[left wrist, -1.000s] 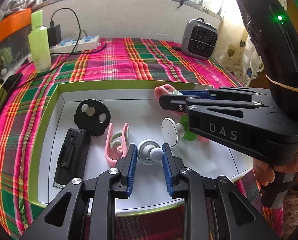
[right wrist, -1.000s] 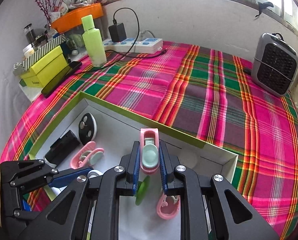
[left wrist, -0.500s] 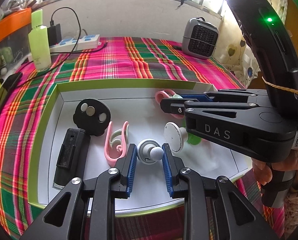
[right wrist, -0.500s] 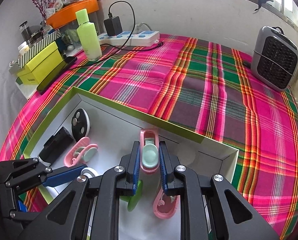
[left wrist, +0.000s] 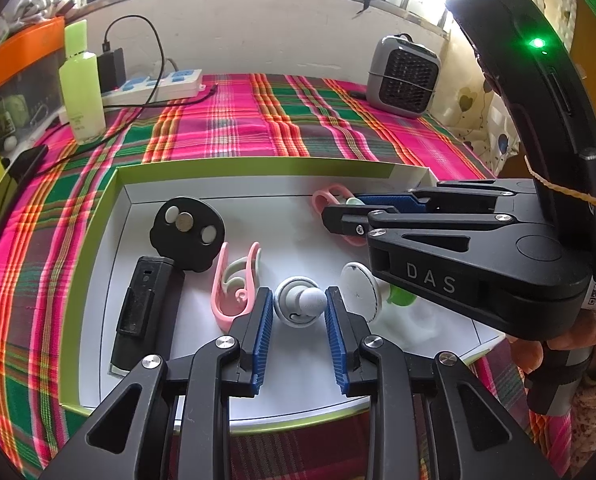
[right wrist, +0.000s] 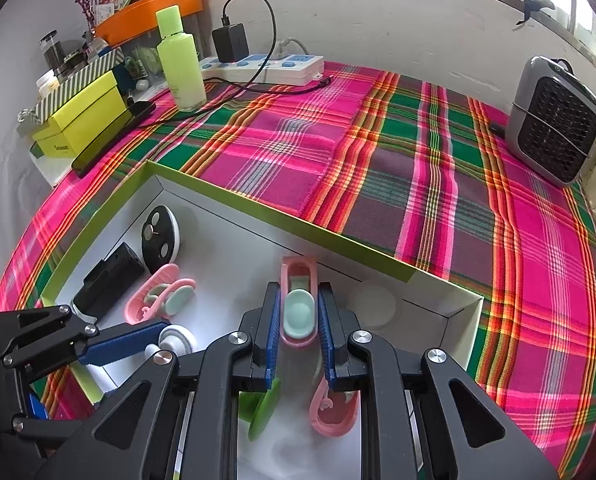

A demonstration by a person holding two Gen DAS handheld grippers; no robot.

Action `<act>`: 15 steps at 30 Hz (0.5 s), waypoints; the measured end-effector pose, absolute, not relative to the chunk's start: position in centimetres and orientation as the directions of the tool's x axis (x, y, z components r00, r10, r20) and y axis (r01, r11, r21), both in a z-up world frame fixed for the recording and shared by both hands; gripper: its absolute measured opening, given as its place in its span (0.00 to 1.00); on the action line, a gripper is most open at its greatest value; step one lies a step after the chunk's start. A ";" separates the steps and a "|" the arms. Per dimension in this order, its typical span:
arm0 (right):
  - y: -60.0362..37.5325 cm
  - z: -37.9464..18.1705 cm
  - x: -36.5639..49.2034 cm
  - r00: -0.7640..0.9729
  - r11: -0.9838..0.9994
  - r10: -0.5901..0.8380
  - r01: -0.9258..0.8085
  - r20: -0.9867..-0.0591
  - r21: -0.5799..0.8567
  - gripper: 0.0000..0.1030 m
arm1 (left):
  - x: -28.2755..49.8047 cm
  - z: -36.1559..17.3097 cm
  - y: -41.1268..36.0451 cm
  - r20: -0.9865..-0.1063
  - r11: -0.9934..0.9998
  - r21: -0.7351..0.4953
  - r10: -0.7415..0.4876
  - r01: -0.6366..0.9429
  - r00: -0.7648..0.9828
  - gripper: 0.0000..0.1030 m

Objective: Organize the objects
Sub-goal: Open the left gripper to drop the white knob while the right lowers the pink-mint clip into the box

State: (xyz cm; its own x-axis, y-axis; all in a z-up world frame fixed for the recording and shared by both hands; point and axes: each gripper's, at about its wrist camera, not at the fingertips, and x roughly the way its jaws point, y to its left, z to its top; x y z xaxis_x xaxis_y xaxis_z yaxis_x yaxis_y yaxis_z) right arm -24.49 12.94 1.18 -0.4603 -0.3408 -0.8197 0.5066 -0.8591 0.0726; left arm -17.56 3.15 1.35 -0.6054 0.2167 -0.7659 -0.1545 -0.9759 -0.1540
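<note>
A shallow box (left wrist: 258,162) with a green rim and a white floor holds small gadgets. My left gripper (left wrist: 298,294) has a grey-white ball-head knob (left wrist: 298,314) between its blue pads, low over the box floor. Its jaws are opening, and the pads still touch the knob's sides. My right gripper (right wrist: 298,292) is shut on a pink clip with a mint pad (right wrist: 298,316), held above the box's far right part. The left wrist view shows the right gripper (left wrist: 343,208) reaching in from the right, with that clip (left wrist: 321,200) at its tips.
In the box lie a black round mount (left wrist: 188,232), a black bar (left wrist: 142,312), a pink clip (left wrist: 236,284), a white disc (left wrist: 357,294), a green disc (right wrist: 264,412) and another pink clip (right wrist: 331,412). A green bottle (right wrist: 180,64), power strip (right wrist: 266,66), small heater (right wrist: 553,124) and phone (right wrist: 114,136) stand on the plaid cloth.
The left pads stand a touch wider around the knob. Both grippers stay where they were, and the right one keeps its hold on the pink clip.
</note>
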 end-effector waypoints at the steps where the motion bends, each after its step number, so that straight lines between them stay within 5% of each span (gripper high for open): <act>1: 12.9 1.2 -24.5 -0.464 -0.860 -0.339 0.506 -0.819 0.070 0.18 | -17.6 1.4 3.1 -0.766 -0.976 -0.153 0.215 -0.153 -0.605 0.26; 15: 13.2 1.8 -24.0 -0.490 -0.871 -0.335 0.486 -0.805 0.066 0.34 | -17.5 1.4 3.1 -0.768 -0.979 -0.147 0.205 -0.144 -0.607 0.40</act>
State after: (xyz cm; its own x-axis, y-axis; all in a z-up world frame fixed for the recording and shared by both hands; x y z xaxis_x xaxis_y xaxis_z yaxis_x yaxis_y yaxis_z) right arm -23.99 13.22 1.78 -0.4897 -0.3347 -0.8051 0.4863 -0.8712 0.0664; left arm -17.47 3.12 1.44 -0.6070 0.2046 -0.7679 -0.1436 -0.9786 -0.1472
